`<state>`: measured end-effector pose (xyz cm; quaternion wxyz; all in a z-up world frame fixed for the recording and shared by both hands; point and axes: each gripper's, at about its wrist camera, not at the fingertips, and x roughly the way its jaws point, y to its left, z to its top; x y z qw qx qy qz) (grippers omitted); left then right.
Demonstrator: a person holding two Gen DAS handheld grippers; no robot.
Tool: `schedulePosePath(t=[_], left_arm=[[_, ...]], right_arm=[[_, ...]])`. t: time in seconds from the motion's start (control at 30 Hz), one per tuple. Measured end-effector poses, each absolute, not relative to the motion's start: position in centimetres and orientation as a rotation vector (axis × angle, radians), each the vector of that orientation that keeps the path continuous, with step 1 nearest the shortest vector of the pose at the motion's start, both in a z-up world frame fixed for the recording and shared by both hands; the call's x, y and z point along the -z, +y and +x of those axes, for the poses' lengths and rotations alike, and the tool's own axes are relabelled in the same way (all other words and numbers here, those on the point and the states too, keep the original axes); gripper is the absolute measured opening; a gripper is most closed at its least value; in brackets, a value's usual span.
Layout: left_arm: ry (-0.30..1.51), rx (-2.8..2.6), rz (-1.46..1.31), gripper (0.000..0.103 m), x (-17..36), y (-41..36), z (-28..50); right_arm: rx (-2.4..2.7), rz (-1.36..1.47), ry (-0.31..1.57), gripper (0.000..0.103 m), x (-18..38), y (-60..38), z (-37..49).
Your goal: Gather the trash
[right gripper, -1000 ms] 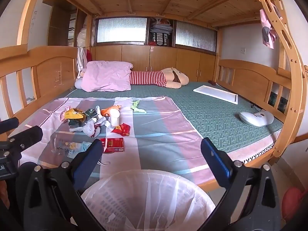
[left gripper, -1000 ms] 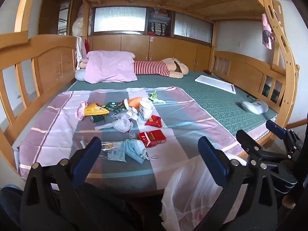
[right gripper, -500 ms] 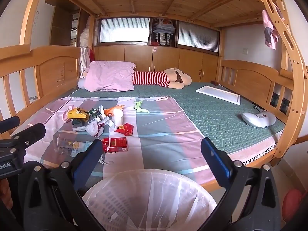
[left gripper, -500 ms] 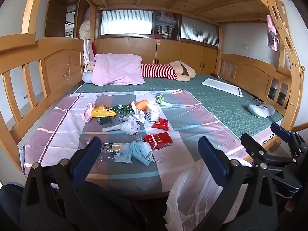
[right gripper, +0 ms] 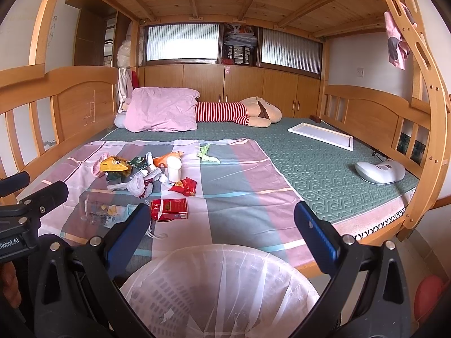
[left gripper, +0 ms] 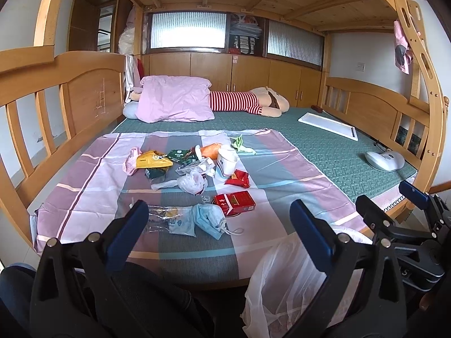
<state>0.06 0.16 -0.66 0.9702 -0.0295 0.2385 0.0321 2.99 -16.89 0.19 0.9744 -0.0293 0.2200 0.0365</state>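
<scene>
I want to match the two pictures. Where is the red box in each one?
Left wrist view: red box, centre, on the striped sheet, right of the blue face mask.
Right wrist view: red box, lower left, beside the left fingertip.
Shared landmark: pink pillow at the back.

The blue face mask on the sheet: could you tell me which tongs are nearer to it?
Left. The left tongs hover open just short of the blue face mask; the right tongs hang over the lined bin.

The left tool (right gripper: 17,225) reads "Robot.AI".
</scene>
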Motion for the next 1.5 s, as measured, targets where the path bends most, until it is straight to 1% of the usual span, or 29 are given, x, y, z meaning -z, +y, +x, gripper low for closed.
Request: schedulePosePath(t=[1.5], left_arm=[[0.504,-0.077,-0.061,0.1,1.7,0.2,0.0]], right_arm=[[-0.078,-0.05,0.453,0.1,0.3,-17.1,2.9]])
